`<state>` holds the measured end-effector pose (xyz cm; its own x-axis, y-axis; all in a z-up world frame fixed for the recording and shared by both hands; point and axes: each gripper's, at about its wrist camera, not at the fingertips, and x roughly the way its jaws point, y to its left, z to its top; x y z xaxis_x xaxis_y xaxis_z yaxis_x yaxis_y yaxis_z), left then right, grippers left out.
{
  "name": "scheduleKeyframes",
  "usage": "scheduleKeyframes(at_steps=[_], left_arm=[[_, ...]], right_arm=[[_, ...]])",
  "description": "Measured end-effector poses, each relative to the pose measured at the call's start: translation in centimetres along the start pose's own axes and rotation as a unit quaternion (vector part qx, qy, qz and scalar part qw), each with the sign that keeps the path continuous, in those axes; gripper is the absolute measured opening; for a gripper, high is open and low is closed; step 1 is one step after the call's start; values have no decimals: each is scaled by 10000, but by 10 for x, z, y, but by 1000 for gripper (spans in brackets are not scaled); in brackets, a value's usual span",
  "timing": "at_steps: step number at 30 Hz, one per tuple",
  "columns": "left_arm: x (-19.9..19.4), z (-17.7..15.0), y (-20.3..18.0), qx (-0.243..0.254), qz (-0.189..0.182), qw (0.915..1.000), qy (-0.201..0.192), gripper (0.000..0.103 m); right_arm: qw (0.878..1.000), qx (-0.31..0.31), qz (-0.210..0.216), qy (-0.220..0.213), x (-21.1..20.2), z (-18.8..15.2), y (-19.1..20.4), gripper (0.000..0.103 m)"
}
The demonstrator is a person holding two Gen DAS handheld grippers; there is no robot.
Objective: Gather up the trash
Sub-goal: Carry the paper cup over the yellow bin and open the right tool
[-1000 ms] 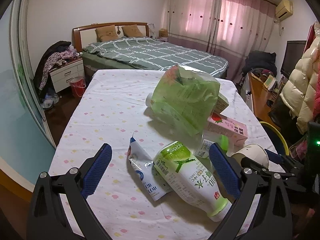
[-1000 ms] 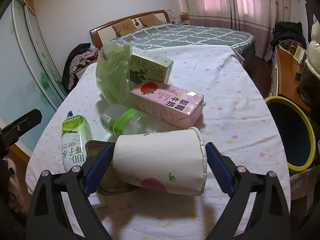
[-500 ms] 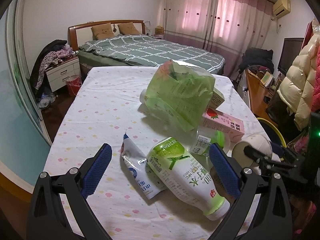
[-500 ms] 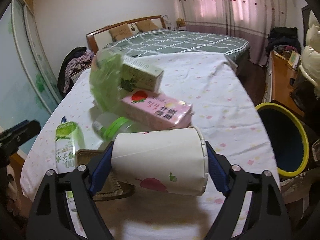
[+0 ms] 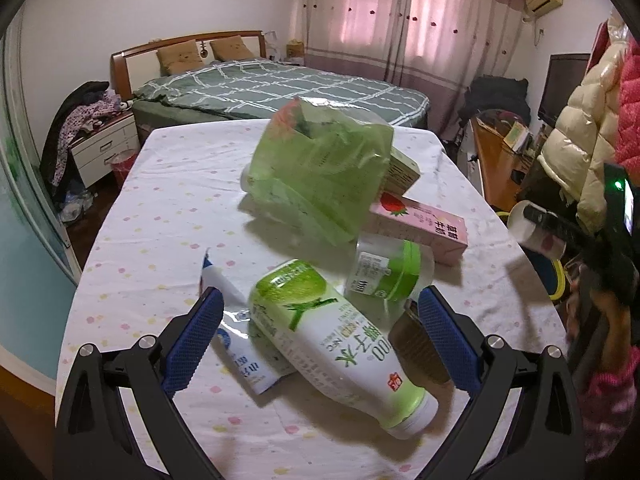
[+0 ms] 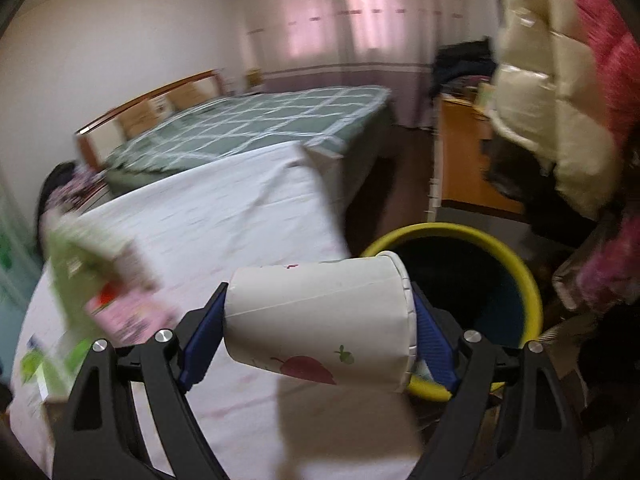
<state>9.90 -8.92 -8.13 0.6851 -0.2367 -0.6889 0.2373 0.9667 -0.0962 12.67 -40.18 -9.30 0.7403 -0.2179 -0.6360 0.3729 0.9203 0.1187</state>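
Note:
My right gripper is shut on a white paper cup, held on its side above the table edge, just left of the yellow-rimmed bin. The cup also shows at the right of the left wrist view. My left gripper is open over a green-and-white bottle, with a white wrapper and a brown cup beside it. Further back lie a green-lidded jar, a pink carton and a green plastic bag.
The table wears a white dotted cloth. A bed stands behind it. A wooden desk and hanging padded jackets are at the right, close to the bin. A nightstand is at the left.
My right gripper has lifted the paper cup off the table and swung it right toward the bin. My left gripper has moved closer in over the green-and-white bottle.

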Motion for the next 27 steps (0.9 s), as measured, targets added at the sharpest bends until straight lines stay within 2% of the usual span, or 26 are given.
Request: scheduleKeyframes(at_steps=[5,11,17,21,27], left_arm=[[5,1,-3,28,-14,10000,61,96],[10,2,-8,113,-64,9998,120,96],[16,2,-10,134,-79,9997,187,96],[16,0,-10,137,-89,9996,208,96],[19,-3,-6,83,-50,9996,250,96]], right_arm=[[9974,486,-517,129,29,14,-43,80],[9906,930,-941,332,57,17,-79,81],[9846,1204,-1157,520,71,15,-96,81],[9829,1247,-1281,446,70,16,-99,87],[9836,1133,-1363,345,66,17,-93,87]])
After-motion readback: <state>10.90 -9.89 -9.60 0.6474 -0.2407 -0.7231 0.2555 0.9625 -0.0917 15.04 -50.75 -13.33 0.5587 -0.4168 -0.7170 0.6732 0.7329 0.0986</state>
